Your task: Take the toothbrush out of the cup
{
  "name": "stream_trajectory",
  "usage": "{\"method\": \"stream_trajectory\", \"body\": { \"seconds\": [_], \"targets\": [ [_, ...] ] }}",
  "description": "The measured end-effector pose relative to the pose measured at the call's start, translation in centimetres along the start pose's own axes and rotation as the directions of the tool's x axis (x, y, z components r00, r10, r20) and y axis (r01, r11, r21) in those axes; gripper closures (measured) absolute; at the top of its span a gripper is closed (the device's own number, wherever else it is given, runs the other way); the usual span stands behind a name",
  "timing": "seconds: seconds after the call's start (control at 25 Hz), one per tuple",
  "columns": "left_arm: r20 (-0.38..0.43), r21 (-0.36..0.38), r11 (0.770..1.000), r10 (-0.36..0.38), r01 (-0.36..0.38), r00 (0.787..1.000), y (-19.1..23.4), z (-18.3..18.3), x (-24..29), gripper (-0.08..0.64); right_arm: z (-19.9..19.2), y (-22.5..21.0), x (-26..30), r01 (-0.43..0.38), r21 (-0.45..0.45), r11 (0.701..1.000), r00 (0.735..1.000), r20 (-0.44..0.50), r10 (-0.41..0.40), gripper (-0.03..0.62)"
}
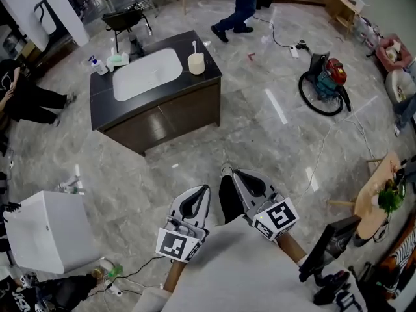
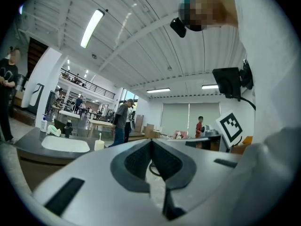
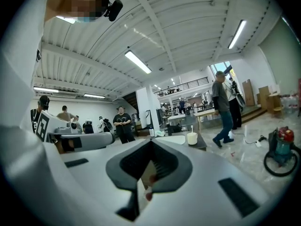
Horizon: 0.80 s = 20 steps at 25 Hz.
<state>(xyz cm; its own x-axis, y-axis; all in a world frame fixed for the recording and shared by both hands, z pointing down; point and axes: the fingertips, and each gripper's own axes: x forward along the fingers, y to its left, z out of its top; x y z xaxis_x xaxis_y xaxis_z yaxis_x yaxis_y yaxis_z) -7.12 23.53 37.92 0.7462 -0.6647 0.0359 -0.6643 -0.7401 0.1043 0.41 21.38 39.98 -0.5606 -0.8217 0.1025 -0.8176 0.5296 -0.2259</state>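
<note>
A cream cup (image 1: 195, 63) stands on the far right corner of a dark sink counter (image 1: 209, 77), with a white toothbrush (image 1: 194, 47) upright in it. Both grippers are held close to my body, far from the counter across open floor. My left gripper (image 1: 207, 188) and right gripper (image 1: 235, 173) point toward the counter, jaw tips together, nothing between them. The left gripper view shows the cup (image 2: 99, 145) small in the distance, left of the shut jaws (image 2: 151, 142). In the right gripper view the cup (image 3: 192, 138) and toothbrush (image 3: 192, 129) sit right of the shut jaws (image 3: 151, 142).
A white basin (image 1: 147, 74) is set in the counter, with a bottle (image 1: 98, 65) and a green item (image 1: 118, 59) at its far left. A red vacuum with hose (image 1: 327, 83) and cables lie on the floor at right. A white box (image 1: 45, 229) stands at left. A person (image 1: 237, 8) walks beyond the counter.
</note>
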Motion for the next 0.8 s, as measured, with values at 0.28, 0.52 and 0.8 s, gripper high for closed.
{"method": "stream_trajectory", "body": {
  "seconds": [0.28, 0.52, 0.8],
  "targets": [
    [-0.024, -0.034, 0.999, 0.033, -0.034, 0.999, 5.2, 1.0, 6.6, 0.557, 1.7, -6.1, 5.6, -0.008, 0.02, 1.0, 1.0, -0.029, 0.008, 0.589],
    [-0.037, -0.022, 0.998, 0.05, -0.05, 0.998, 9.1, 2.5, 13.1, 0.557, 3.9, -11.7, 10.5, -0.023, 0.043, 0.999, 0.999, -0.033, 0.024, 0.589],
    [-0.03, 0.001, 0.999, 0.049, -0.049, 0.998, 13.0, 4.3, 20.4, 0.557, 6.6, -17.0, 14.8, -0.046, 0.05, 0.998, 0.999, -0.019, 0.047, 0.589]
  ]
}}
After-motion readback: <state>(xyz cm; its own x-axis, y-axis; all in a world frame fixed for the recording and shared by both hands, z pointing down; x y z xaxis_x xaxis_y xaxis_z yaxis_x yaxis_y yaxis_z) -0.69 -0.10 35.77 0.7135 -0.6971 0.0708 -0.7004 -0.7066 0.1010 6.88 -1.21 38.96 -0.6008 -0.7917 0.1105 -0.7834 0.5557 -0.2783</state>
